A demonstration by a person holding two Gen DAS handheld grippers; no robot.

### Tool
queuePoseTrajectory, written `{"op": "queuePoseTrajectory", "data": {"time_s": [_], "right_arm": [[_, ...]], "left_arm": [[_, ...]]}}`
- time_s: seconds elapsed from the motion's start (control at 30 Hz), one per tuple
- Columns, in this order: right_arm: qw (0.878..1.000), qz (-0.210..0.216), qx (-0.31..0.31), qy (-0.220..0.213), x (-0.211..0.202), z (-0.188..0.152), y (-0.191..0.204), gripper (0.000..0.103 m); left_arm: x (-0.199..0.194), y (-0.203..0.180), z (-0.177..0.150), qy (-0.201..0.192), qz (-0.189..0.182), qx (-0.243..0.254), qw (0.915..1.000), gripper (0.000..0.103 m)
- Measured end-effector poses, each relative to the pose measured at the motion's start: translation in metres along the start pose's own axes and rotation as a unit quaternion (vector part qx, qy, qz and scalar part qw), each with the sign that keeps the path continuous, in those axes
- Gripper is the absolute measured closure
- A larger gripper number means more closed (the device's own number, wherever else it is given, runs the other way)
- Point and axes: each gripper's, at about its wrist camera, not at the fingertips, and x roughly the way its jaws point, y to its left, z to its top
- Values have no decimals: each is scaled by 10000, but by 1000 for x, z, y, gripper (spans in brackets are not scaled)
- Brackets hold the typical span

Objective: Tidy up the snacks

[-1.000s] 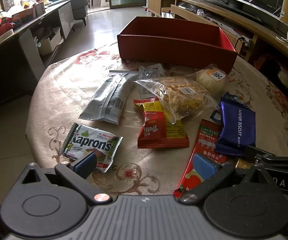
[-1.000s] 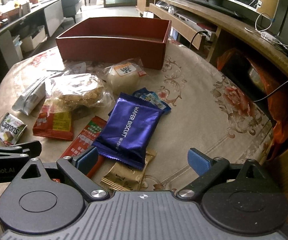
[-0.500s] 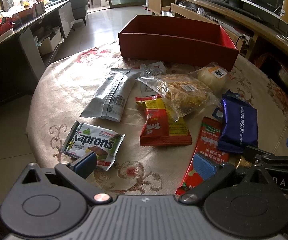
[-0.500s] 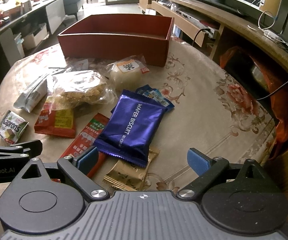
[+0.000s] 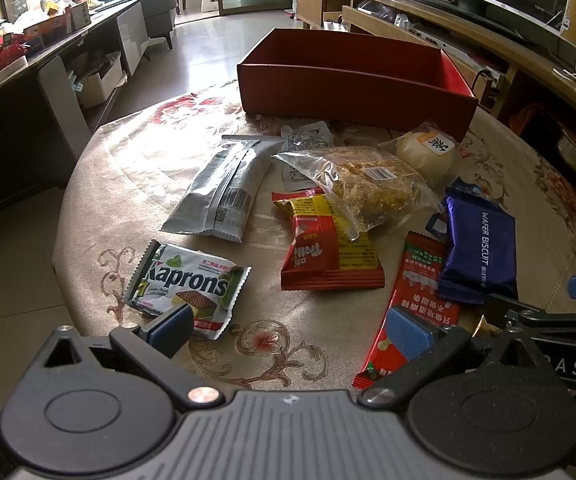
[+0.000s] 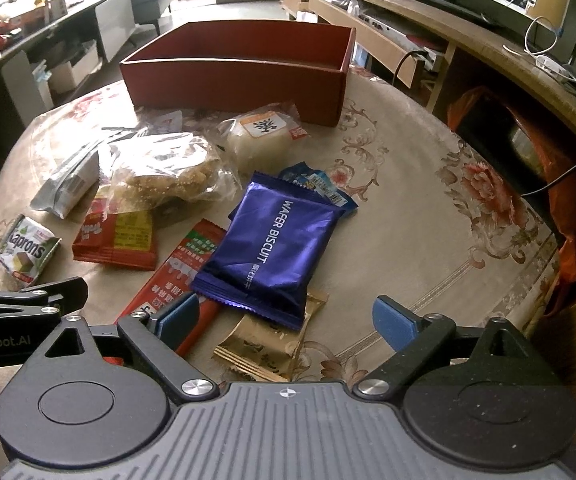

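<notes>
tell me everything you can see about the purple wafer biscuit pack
The purple wafer biscuit pack is a glossy foil pillow pouch with crimped ends and white "WAFER BISCUIT" lettering. It looks sealed and lies flat on the table, tilted diagonally. It overlaps a blue wrapper behind it, a gold sachet in front and the red strip packet beside it.

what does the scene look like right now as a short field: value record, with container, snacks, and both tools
container: red box at the far side of the table, no snacks visible inside
snacks: all loose on the table, among them Kaprons pack, purple wafer biscuit pack, clear bag of crumbly cake, gold packet
overlap: wafer biscuit pack lies partly on the gold packet
left tool: open, holds nothing
right tool: open, holds nothing
</notes>
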Motion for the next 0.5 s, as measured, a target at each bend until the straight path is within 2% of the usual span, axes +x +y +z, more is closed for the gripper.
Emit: {"op": "queuePoseTrajectory", "data": {"time_s": [0.27,0.5], "right_arm": [[9999,94,5,109,4,0,2,9],[9990,259,49,351,12,-2,6,9]], "left_arm": [[2,6,-1,50,-15,-36,10000,0],[6,42,4,116,128,-629,9979,0]]}}
